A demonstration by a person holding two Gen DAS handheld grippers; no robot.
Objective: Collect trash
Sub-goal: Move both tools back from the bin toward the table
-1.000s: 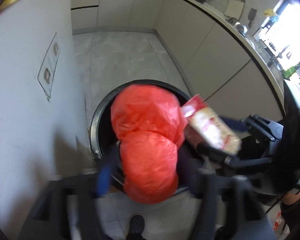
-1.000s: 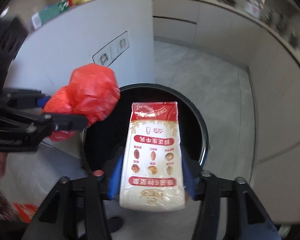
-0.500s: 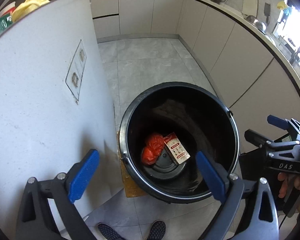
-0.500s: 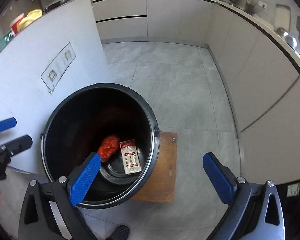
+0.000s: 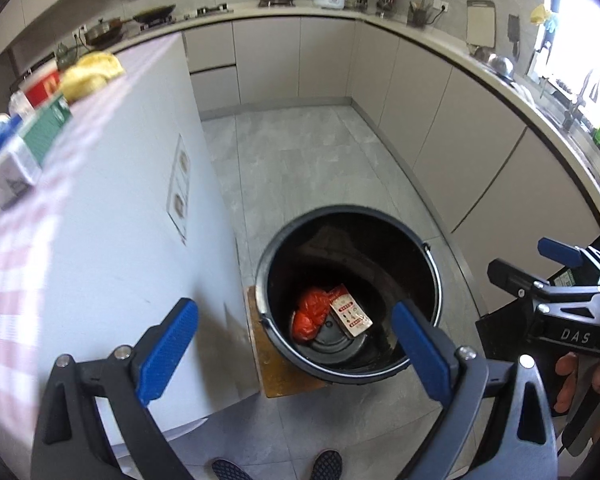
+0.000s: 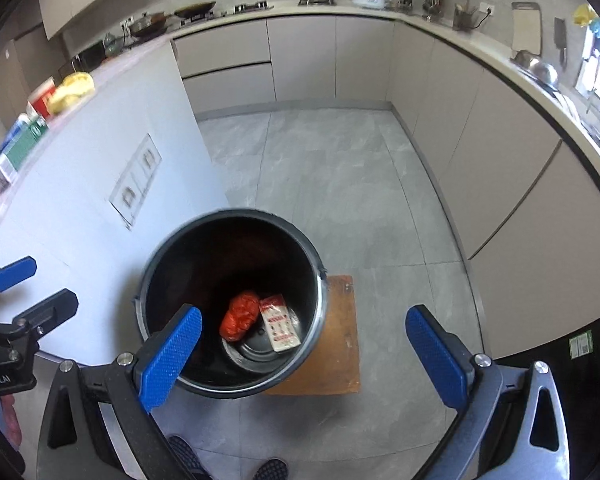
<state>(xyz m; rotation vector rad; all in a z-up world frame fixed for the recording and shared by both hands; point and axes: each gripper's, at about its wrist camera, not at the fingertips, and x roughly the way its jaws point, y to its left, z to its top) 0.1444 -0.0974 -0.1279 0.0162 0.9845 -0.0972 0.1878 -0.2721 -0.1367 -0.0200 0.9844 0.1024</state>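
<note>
A black bin point(image 5: 431, 258) point(image 6: 320, 280) stands on the grey floor beside a white island. At its bottom lie a red plastic bag point(image 5: 310, 314) point(image 6: 240, 316) and a red-and-cream carton point(image 5: 350, 316) point(image 6: 280, 324), side by side. My left gripper point(image 5: 294, 344) hangs open high above the bin's near rim, nothing between its blue pads. My right gripper point(image 6: 302, 350) is open too, empty, above the bin and the board beside it. Each gripper shows at the edge of the other's view, the right gripper point(image 5: 540, 266) and the left gripper point(image 6: 32, 284).
The bin rests on a brown wooden board point(image 6: 340, 360). The white island point(image 5: 120, 220) carries a checked cloth with boxes and a yellow bag point(image 5: 92, 74). Beige cabinets and a cluttered counter point(image 5: 440, 40) curve around the right. Shoe toes point(image 5: 328, 464) show at the bottom.
Both grippers opened and let go: the red bag and the carton fell to the bottom of the bin. Both grippers then rose and tilted up, so more of the kitchen shows.
</note>
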